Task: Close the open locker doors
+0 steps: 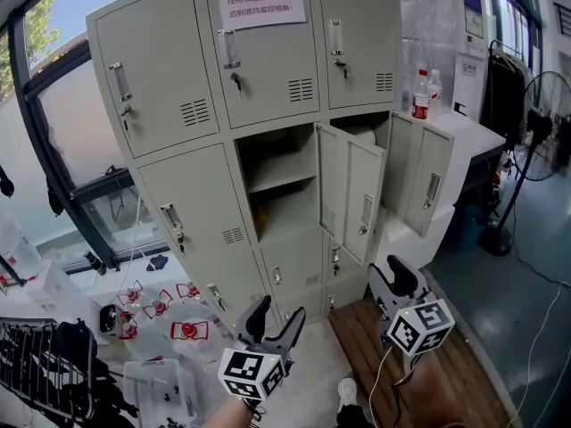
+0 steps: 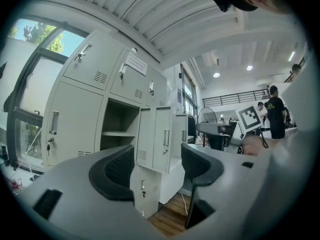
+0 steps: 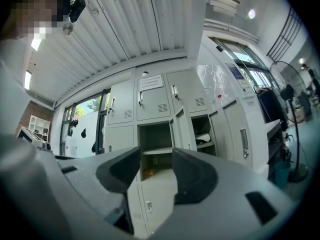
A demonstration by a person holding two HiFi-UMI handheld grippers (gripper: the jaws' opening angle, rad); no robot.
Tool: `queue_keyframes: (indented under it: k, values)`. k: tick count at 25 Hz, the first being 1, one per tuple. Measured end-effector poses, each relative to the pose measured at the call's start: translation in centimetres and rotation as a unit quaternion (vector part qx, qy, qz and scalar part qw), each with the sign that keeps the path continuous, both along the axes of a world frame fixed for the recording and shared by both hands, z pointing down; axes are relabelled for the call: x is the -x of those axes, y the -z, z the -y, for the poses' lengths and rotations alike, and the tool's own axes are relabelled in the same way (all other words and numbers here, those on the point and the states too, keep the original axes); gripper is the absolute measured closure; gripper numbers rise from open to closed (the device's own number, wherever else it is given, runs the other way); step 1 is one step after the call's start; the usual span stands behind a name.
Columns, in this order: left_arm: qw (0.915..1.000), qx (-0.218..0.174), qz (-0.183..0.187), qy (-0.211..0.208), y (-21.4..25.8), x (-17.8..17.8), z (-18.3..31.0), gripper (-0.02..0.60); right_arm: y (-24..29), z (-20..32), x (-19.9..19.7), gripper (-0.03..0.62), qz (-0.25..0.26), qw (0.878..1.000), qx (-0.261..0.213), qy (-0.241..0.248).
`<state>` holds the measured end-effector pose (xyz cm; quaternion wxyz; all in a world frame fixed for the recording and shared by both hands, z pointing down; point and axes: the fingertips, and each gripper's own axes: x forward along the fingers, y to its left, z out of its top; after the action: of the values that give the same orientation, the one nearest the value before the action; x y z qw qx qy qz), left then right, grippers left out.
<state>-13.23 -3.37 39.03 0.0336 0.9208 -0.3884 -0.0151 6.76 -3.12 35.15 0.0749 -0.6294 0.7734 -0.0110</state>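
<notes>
At the far left a big window (image 1: 71,3) lets in daylight, and beside it stands the grey locker cabinet (image 1: 183,199). Its top row is all shut, with a paper notice (image 1: 260,1) stuck on the middle door. My left gripper (image 1: 277,316) hangs low in front of the cabinet's bottom row. Its jaws are spread apart with nothing between them, and looking along them I see only the lockers beyond.

In the middle row the centre compartment (image 1: 277,159) gapes open with a shelf across it. Its door (image 1: 366,199) stands swung out towards me at its right edge. My right gripper (image 1: 389,279) sits low too, below that door, jaws likewise wide and empty.

Further right the next compartment is open as well, its door (image 1: 428,181) swung out in front of a white counter (image 1: 468,132) that carries two bottles (image 1: 421,96). A standing fan (image 1: 546,105) is at the far right.
</notes>
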Motion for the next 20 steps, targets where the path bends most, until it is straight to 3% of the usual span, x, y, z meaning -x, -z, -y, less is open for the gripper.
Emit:
queue_keyframes:
  k: [7,20]
  values:
    - [0.9999,-0.001,0.007,0.013,0.0,-3.5,5.1,0.295,0.1,6.6,-4.5,0.407,0.007,1.000,-0.003,0.004]
    - [0.9985,-0.002,0.011,0.053,0.4,-6.5,13.1,0.295,0.6,17.0,-9.2,0.407,0.020,1.000,-0.003,0.013]
